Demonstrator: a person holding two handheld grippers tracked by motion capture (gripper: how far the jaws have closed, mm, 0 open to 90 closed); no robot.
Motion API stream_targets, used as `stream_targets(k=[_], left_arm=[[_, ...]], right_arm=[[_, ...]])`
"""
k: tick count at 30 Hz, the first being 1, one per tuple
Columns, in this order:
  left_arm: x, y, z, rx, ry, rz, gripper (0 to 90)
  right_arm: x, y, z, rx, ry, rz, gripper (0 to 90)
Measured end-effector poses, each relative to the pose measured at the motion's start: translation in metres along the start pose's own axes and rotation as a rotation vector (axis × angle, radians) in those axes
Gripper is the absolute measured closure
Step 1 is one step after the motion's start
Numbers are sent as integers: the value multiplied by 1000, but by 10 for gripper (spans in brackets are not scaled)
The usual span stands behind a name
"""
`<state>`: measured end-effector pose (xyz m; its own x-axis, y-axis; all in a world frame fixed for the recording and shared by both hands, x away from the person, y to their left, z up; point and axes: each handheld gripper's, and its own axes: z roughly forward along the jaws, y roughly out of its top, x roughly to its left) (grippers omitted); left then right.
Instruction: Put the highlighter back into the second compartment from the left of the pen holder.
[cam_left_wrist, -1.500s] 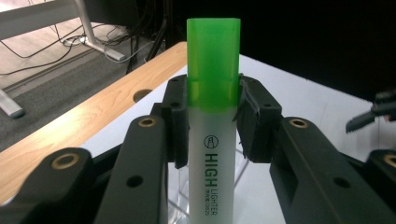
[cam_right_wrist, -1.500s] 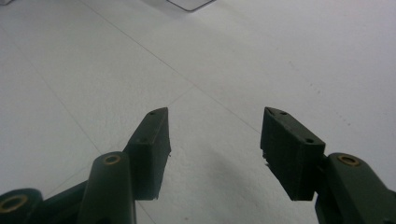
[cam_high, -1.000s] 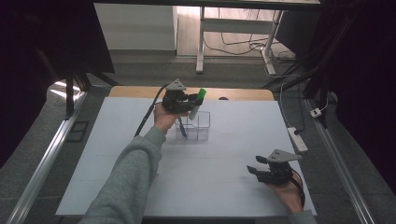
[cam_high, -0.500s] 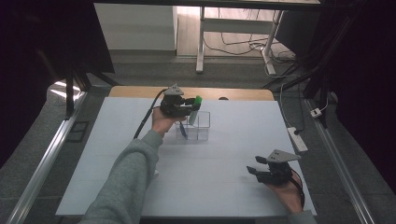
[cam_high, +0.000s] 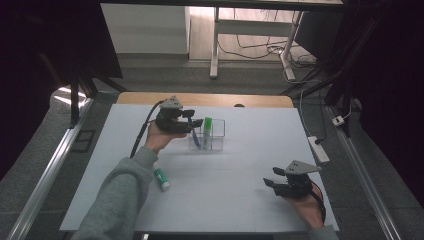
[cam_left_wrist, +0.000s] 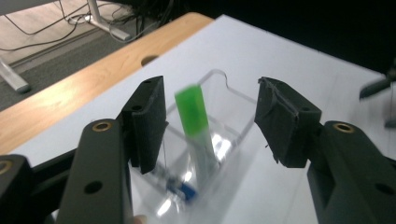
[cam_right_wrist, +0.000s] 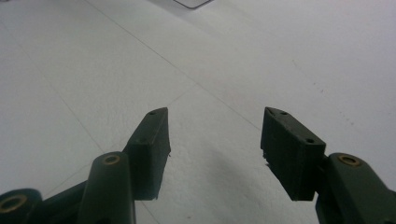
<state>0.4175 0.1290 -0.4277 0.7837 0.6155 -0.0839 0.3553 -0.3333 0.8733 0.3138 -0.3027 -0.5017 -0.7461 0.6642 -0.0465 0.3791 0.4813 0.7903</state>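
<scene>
A clear plastic container (cam_high: 216, 136) (cam_left_wrist: 233, 116) stands at the back middle of the white table. A green-capped marker (cam_high: 207, 126) (cam_left_wrist: 192, 114) leans upright in it beside a blue pen (cam_high: 195, 140) (cam_left_wrist: 184, 191). My left gripper (cam_high: 197, 123) (cam_left_wrist: 210, 116) hovers just left of the container, open. Its jaws have just been opening, and the marker's cap shows between them but clear of both pads. A second green-capped marker (cam_high: 161, 178) lies on the table by the left forearm. My right gripper (cam_high: 270, 183) (cam_right_wrist: 215, 135) rests open and empty low over the front right of the table.
The white table top (cam_high: 225, 200) has a wooden strip (cam_high: 210, 100) along its far edge. A power strip (cam_high: 320, 149) lies off the right edge. Metal rails run along both sides of the table.
My left gripper has opened and let go of the green-capped marker, which now stands in the container. It has drawn back to the left. The right gripper has not moved.
</scene>
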Motion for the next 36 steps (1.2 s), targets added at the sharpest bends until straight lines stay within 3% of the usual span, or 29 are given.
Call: stream_targets(k=[7,11,15,20,28,36], left_arm=[[-13,-30,-36,37,25,-15,422],[-23,-50,-56,61,56,-3,421],[-31,-71,-73,44,66,-39,420],[-40,-98,-91,56,94,-64,417],[-47,-128,-109,85,124,-72,402],[-48,-147,-113,105,134,-94,378]], right_arm=[[1,1,-1,-5,4,-3,421],[2,2,-1,-10,4,-3,420],[1,2,-2,-4,3,-2,419],[2,3,-2,-12,-3,-2,415],[4,4,-1,-11,3,-5,415],[5,4,2,0,7,-10,415]])
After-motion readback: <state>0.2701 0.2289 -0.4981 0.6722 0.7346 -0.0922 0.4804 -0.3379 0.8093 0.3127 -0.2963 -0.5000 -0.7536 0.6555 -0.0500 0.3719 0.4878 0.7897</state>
